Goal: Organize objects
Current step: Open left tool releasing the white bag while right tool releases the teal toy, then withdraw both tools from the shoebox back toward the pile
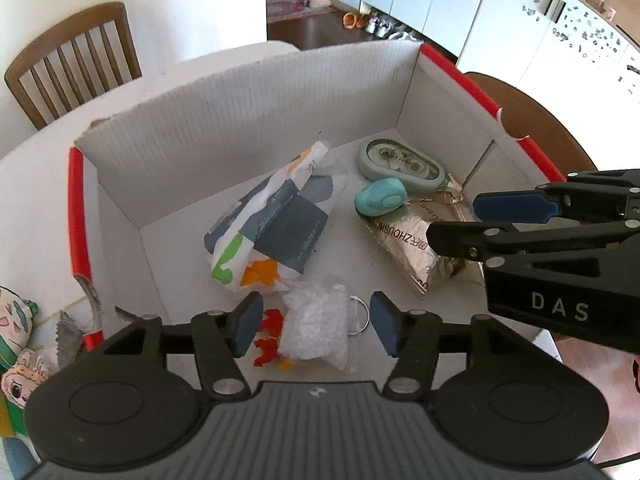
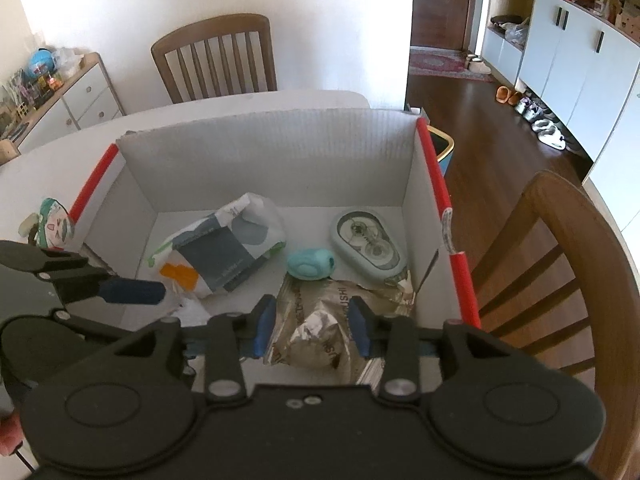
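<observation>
A white cardboard box point(image 1: 240, 120) with red edge strips holds several things. A bubble-wrap bag with a key ring point(image 1: 316, 320) lies on the box floor, between and below the open pads of my left gripper point(image 1: 312, 326). A silver foil pouch point(image 2: 316, 328) lies under my right gripper point(image 2: 312, 330), whose jaws are open around it. Further in lie a patterned plastic bag point(image 1: 276, 216) point(image 2: 224, 248), a teal oval thing point(image 1: 380, 196) point(image 2: 310, 264) and a pale green oval case point(image 1: 400, 164) point(image 2: 366, 244). My right gripper also shows in the left wrist view point(image 1: 460, 216).
The box stands on a white table point(image 1: 40, 160). Cartoon-printed items point(image 1: 20, 344) point(image 2: 54, 224) lie left of the box. Wooden chairs stand behind point(image 2: 216, 58) and to the right point(image 2: 560, 260). Cabinets point(image 2: 580, 60) and shoes point(image 2: 536, 116) line the far wall.
</observation>
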Tool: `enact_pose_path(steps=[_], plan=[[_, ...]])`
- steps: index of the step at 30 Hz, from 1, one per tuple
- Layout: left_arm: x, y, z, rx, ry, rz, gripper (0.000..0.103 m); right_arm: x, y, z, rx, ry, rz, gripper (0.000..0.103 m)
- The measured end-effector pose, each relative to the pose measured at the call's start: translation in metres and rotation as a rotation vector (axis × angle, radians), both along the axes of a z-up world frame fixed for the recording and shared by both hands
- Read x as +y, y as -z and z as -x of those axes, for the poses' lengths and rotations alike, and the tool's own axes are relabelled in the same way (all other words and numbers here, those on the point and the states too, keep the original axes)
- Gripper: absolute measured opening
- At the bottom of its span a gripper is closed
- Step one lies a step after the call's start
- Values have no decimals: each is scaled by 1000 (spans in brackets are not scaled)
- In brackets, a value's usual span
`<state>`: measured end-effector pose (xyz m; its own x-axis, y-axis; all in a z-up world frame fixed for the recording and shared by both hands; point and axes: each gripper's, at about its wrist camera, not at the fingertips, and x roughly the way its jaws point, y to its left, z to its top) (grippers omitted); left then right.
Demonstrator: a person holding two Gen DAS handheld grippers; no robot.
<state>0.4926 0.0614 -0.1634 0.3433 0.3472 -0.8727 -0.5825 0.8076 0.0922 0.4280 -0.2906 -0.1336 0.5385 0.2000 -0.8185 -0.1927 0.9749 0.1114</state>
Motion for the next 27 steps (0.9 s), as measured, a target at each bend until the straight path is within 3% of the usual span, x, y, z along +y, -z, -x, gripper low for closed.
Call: enact_pose_path(steps=[12, 27], plan=[[-16, -29, 29, -86, 30, -24, 58, 5, -32, 26, -59, -2, -42, 44], [-17, -81, 96, -198, 31, -76, 62, 43, -72, 70, -163, 8, -85, 61]])
